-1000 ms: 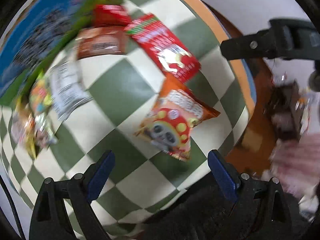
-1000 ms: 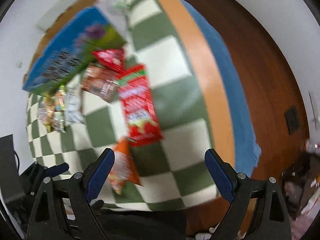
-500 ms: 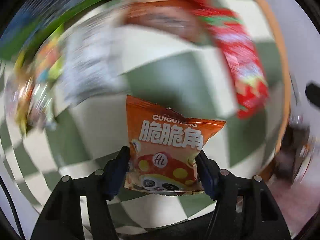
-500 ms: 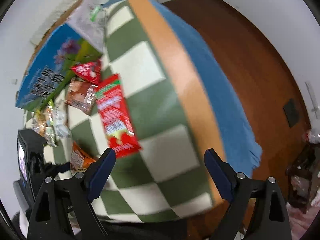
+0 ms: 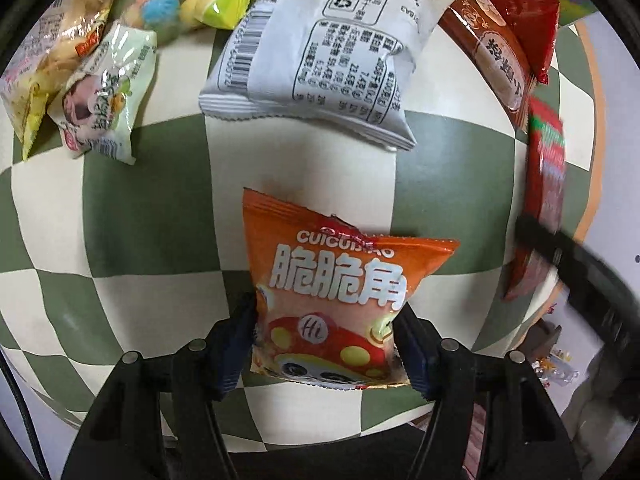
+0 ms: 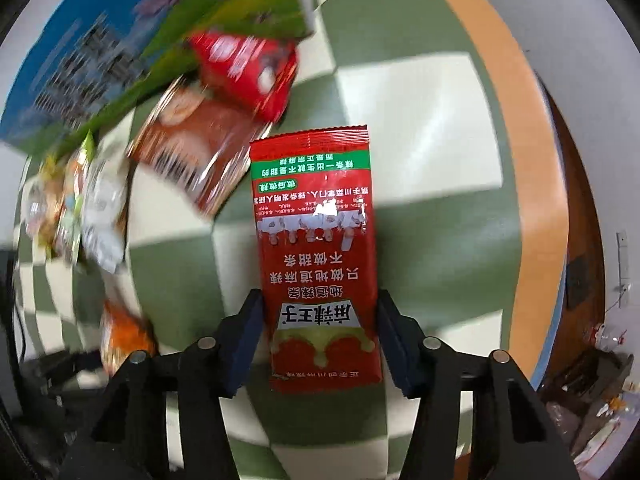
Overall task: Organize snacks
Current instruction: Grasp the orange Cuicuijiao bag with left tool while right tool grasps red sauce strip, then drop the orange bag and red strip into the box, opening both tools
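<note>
A green and white checkered cloth [image 6: 420,92] covered the counter under the gripper. Its orange border [image 6: 532,152] ran to the right, and beyond lay a brown wooden floor [image 6: 580,184].

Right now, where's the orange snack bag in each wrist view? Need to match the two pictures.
Left wrist: orange snack bag at lower centre, its lower part between the left claw pads.
Right wrist: same bag, blurred, at the lower left edge, left of the right claw.
Shared landmark: long red snack packet, central in the right view, at the right edge in the left view.
</note>
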The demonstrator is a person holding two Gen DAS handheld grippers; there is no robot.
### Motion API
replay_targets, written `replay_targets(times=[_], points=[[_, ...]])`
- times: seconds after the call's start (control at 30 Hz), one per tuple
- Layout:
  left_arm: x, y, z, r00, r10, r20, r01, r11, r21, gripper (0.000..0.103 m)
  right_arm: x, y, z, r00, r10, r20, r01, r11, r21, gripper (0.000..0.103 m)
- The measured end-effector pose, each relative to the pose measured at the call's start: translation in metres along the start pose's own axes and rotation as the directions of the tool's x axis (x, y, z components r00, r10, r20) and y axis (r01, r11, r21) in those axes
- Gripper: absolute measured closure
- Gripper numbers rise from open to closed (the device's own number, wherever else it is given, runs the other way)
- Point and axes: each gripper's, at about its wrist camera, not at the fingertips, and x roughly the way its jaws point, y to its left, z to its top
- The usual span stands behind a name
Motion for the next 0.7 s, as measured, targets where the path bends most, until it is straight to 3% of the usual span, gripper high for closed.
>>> replay_targets(times=[0.13, 0.33, 0.43, 0.57, 0.7], points=[[0.007, 0.001, -0.007, 1.000, -0.013, -0.004, 0.013, 1.000, -0.009, 0.040, 0.002, 0.006, -0.020, 0.999, 0.027, -0.047, -0.028, 0.999, -0.019, 0.047], [0.005, -0.011, -0.003, 1.000, -0.009, 0.025, 0.010, 1.000, -0.006, 0.041, 0.008, -0.007, -0.016, 0.996, 0.077, -0.044, -0.073, 0.994, 0.083, 0.041], [-0.003, -0.011, -0.013, 0.998, 0.015, 0.066, -0.016, 1.000, 0.012, 0.049, 0.008, -0.009, -0.013, 0.998, 0.057, -0.022, -0.055, 0.996, 0.073, 0.042], [-0.012, -0.019, -0.021, 0.995, 0.026, 0.097, -0.030, 0.999, 0.032, 0.054, 0.002, -0.004, -0.022, 1.000, 0.023, 0.014, -0.024, 0.999, 0.037, 0.050], [-0.030, -0.024, -0.011, 0.994, 0.019, 0.111, -0.023, 0.999, 0.037, 0.055, -0.011, 0.002, -0.028, 0.998, 0.052, 0.025, -0.053, 0.998, 0.030, 0.054]])
